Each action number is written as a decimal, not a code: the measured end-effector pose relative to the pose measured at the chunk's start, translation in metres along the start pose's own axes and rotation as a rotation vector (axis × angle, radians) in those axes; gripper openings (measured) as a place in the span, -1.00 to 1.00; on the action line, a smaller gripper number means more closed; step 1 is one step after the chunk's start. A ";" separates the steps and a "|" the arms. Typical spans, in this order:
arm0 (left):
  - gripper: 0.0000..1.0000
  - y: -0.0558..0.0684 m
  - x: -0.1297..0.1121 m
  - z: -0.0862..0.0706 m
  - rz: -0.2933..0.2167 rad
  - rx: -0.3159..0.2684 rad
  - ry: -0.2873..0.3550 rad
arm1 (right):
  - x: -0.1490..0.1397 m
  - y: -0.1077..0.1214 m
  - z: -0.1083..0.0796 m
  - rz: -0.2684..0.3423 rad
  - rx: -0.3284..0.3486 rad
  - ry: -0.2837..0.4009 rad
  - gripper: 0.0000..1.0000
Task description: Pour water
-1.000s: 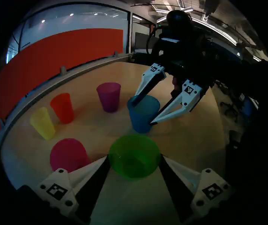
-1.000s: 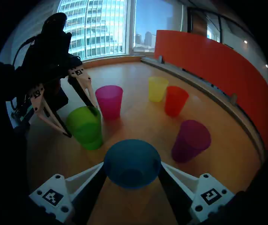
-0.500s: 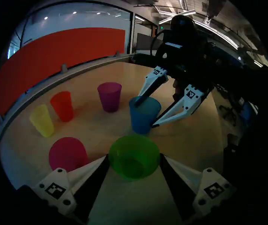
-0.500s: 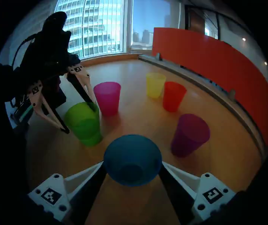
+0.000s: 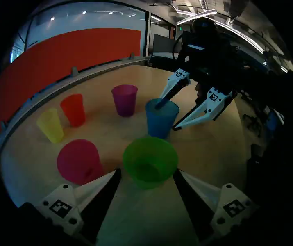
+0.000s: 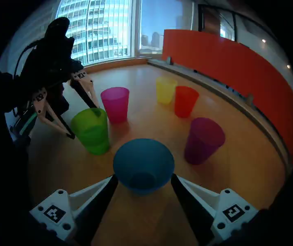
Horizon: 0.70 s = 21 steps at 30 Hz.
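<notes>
Green translucent plastic cup (image 5: 149,162) is gripped betw. both fingers of left gripper (image 5: 146,171), jaws half-closed on its sides. Blue plastic cup (image 6: 143,164) is clamped likewise by right gripper (image 6: 143,177). Both are seen upright, near each other, at wooden tabletop (image 5: 212,147) w/ pink cup (image 5: 78,160), yellow cup (image 5: 51,125), orange cup (image 5: 73,110), purple cup (image 5: 124,99).
</notes>
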<state>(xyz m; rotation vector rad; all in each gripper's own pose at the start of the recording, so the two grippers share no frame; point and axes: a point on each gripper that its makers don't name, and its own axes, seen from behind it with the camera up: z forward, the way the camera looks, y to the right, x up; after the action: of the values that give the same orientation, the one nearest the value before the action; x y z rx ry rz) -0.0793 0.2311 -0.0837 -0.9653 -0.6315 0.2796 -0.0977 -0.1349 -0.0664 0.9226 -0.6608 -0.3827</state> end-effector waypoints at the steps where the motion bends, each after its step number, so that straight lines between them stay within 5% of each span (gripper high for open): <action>1: 0.88 0.000 -0.002 -0.001 -0.001 0.003 -0.001 | -0.001 0.000 -0.001 0.002 -0.004 0.000 1.00; 21: 0.88 -0.019 -0.022 -0.037 -0.096 0.116 0.053 | -0.020 0.006 -0.030 0.060 -0.083 0.025 1.00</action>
<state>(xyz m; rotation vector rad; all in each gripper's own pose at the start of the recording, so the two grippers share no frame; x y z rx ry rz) -0.0755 0.1851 -0.0913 -0.8263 -0.6050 0.2025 -0.0923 -0.1020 -0.0820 0.8262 -0.6435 -0.3426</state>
